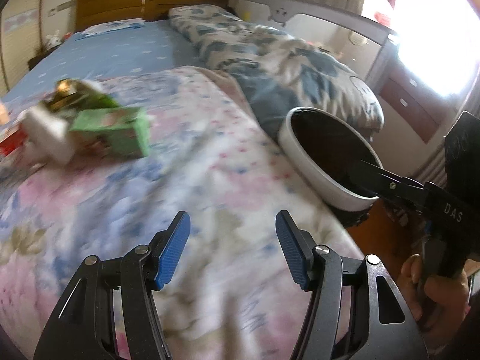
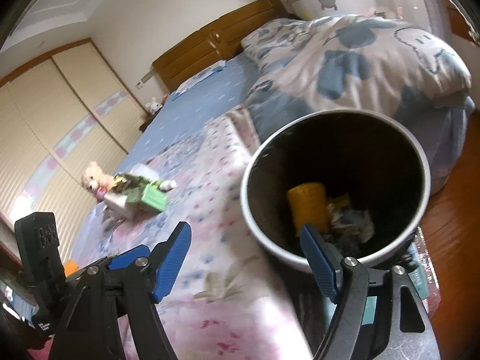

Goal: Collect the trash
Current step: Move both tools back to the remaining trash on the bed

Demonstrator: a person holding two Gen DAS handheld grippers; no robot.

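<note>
A white trash bin [image 2: 333,186] with a dark inside stands at the bed's edge; it also shows in the left wrist view [image 1: 327,156]. Inside lie a yellow roll [image 2: 309,210] and crumpled paper [image 2: 354,225]. A pile of trash with a green carton [image 1: 117,129] and a white piece [image 1: 48,135] lies on the floral quilt at the left; the carton also shows in the right wrist view [image 2: 150,199]. My left gripper [image 1: 232,249] is open and empty above the quilt. My right gripper [image 2: 246,258] is open, one finger over the bin's rim.
A folded blue-and-white duvet [image 1: 279,66] lies on the bed's right side. A stuffed toy [image 2: 94,180] sits beyond the trash pile. A wooden headboard [image 1: 150,0], a wardrobe [image 2: 45,138], a white cabinet [image 1: 345,39] and wooden floor [image 2: 450,225] surround the bed.
</note>
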